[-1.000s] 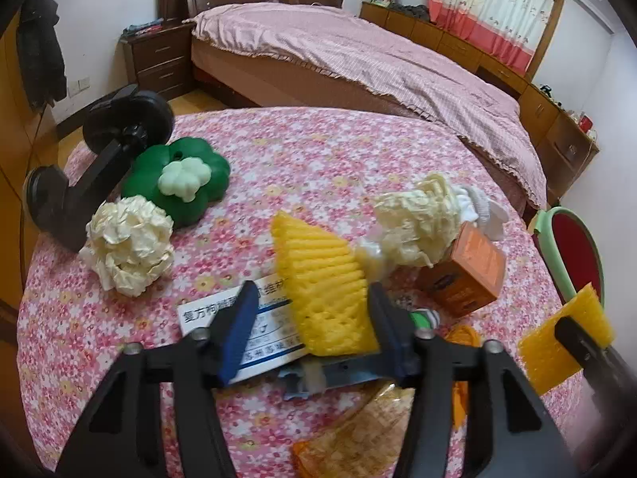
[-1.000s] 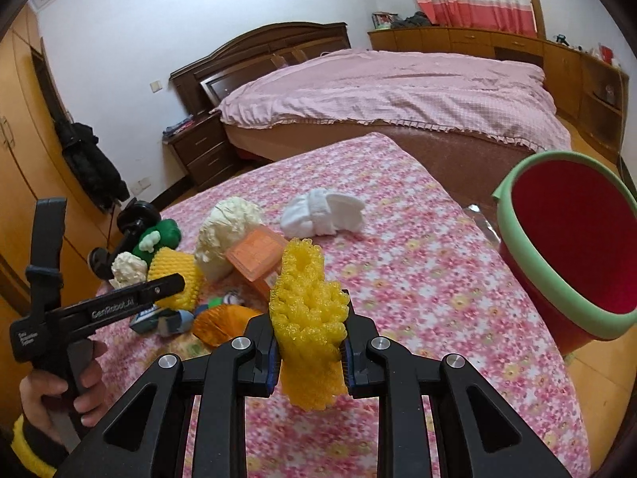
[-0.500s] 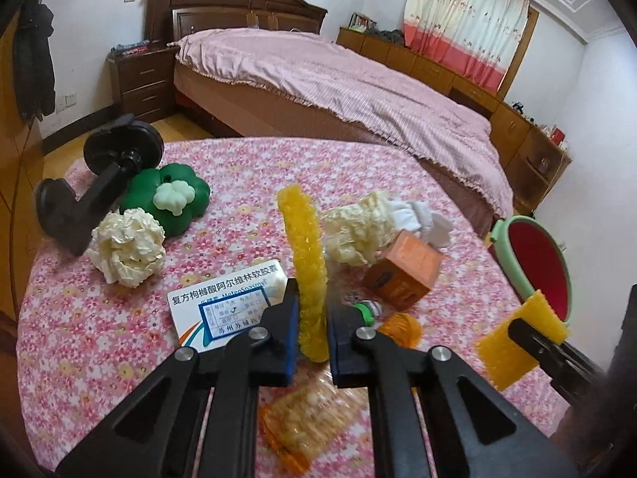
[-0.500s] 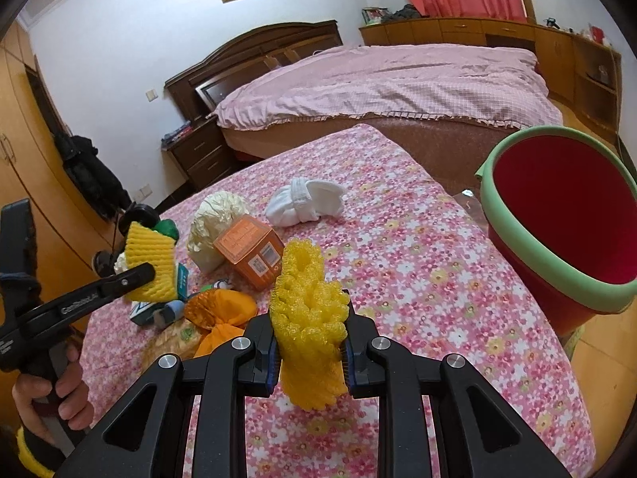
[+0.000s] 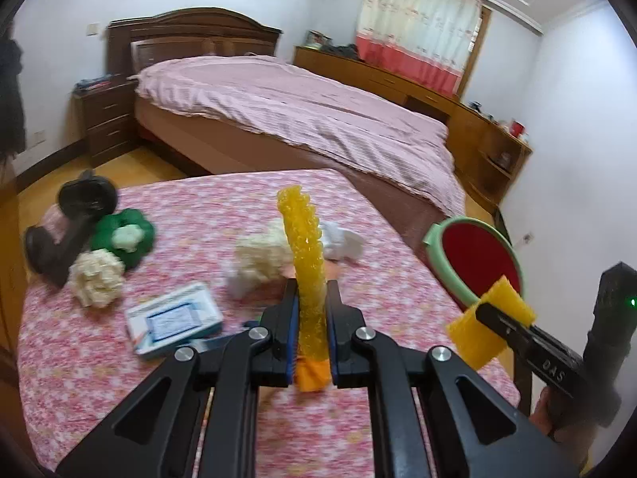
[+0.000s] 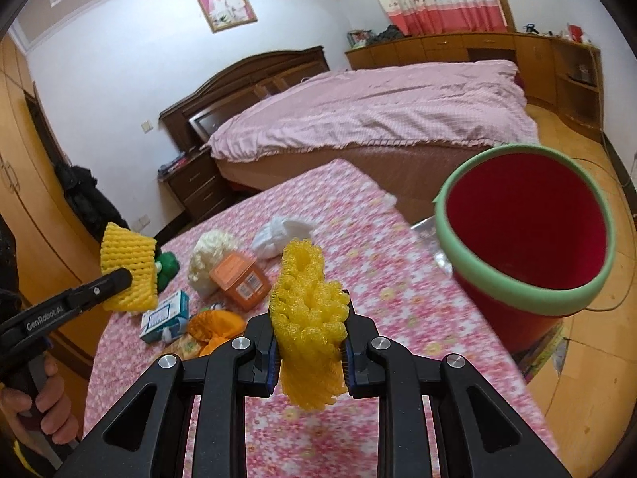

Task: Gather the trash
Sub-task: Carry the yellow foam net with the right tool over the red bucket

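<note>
Carrying a yellow foam fruit net (image 6: 308, 318) clamped in its jaws, the right gripper (image 6: 308, 354) sits nearer the red bucket (image 6: 521, 215), ahead to its right. The left gripper (image 5: 311, 334) pinches its own foam net (image 5: 304, 263) upright, with the bucket farther off to its right.

"GenRobot.AI" on left gripper (image 6: 119, 279) arm; "DAS", possibly partial, on right gripper (image 5: 491, 316) arm; box print blurred.

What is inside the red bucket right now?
The red bucket shows only bare red wall inside in the right wrist view; no trash is visible. Its bottom is hidden by the near rim, so it cannot be confirmed empty. Both yellow foam nets remain outside it.
</note>
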`<state>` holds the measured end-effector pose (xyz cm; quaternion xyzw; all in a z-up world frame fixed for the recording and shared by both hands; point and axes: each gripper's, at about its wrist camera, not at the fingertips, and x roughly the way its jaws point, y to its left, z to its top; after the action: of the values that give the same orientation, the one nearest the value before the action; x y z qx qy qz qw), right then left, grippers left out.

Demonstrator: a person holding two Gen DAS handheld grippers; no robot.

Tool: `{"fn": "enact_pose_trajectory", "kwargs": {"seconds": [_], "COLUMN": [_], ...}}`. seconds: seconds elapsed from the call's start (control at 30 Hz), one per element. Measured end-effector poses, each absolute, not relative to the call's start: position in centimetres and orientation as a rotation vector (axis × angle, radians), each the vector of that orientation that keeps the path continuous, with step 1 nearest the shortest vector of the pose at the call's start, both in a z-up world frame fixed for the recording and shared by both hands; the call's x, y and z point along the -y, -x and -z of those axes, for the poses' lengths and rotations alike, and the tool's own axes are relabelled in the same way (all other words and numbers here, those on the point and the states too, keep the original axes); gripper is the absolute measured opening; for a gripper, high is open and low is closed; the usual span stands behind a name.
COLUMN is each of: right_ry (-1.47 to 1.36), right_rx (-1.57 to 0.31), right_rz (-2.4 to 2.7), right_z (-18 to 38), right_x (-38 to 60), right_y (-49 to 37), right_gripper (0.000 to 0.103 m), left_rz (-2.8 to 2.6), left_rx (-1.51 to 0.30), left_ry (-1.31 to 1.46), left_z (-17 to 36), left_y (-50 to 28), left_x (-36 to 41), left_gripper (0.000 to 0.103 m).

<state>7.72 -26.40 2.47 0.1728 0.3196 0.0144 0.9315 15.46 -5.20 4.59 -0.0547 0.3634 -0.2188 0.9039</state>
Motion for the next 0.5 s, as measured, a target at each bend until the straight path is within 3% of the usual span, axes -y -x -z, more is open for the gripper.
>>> {"fn": "enact_pose_trajectory", "kwargs": {"seconds": [0.5], "right_ry": [-0.384], "right_rx": [-0.585], "right_rz": [0.16], "right_z": [-4.2], "right_x": [36.5], "right_y": [-6.7], "right_gripper": [0.025], "left_rz": [0.672], "left_rx": [-0.801], "left_ry": [0.0], "left_z": [-4.7], "left_y": [-16.9], "left_x": [19.6], "left_gripper": [0.011]}}
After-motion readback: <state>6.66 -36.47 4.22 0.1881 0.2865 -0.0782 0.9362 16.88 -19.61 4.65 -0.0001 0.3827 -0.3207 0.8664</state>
